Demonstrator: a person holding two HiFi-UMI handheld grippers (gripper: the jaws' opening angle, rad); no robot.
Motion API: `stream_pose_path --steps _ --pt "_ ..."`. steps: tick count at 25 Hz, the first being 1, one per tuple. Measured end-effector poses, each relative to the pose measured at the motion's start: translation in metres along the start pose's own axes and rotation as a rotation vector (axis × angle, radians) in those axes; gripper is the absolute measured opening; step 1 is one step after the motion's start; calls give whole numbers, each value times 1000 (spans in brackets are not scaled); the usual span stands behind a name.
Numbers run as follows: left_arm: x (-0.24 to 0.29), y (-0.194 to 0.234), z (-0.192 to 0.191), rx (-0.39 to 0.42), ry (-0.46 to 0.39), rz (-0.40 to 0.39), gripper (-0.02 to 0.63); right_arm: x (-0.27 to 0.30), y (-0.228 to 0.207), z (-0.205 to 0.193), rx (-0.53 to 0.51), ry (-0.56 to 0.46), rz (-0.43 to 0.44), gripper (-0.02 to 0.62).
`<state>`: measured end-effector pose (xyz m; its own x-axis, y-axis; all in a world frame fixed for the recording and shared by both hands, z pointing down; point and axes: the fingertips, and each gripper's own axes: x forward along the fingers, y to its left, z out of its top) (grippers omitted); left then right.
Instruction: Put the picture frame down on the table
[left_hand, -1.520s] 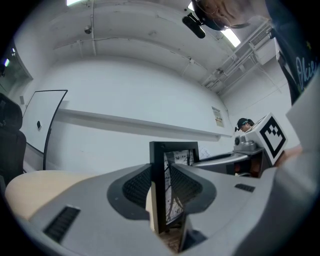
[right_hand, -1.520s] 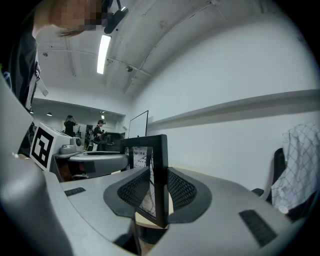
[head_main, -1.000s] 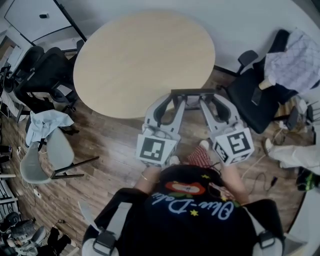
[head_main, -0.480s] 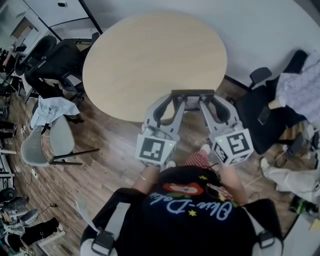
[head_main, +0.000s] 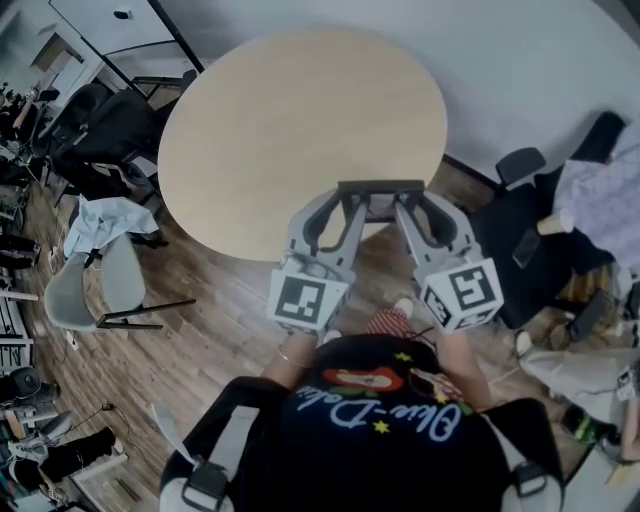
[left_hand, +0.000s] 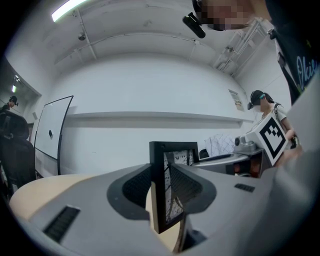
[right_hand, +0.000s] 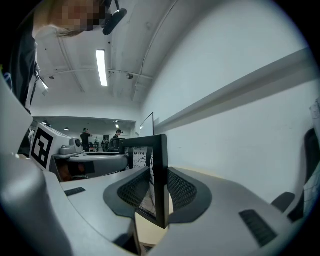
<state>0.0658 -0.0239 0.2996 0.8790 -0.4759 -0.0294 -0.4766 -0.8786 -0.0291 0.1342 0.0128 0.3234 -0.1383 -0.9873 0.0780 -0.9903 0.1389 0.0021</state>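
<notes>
I hold the picture frame (head_main: 381, 186) upright. My left gripper (head_main: 346, 200) clamps its 9 o'clock edge and my right gripper (head_main: 408, 200) its 3 o'clock edge. It hangs near the 6 o'clock rim of the table (head_main: 300, 110). Set down there, or released unevenly, it could tip off.

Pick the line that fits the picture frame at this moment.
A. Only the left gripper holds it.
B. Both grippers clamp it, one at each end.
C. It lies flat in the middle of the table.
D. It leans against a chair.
B: the picture frame stands upright between the left gripper and the right gripper, and each gripper view shows its jaws closed on a side bar of the frame.
</notes>
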Motion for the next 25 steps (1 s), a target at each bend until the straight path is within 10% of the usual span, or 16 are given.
stream_pose_path --steps 25 --pt "75 -17 -11 22 25 140 107 21 -79 -6 20 -10 154 91"
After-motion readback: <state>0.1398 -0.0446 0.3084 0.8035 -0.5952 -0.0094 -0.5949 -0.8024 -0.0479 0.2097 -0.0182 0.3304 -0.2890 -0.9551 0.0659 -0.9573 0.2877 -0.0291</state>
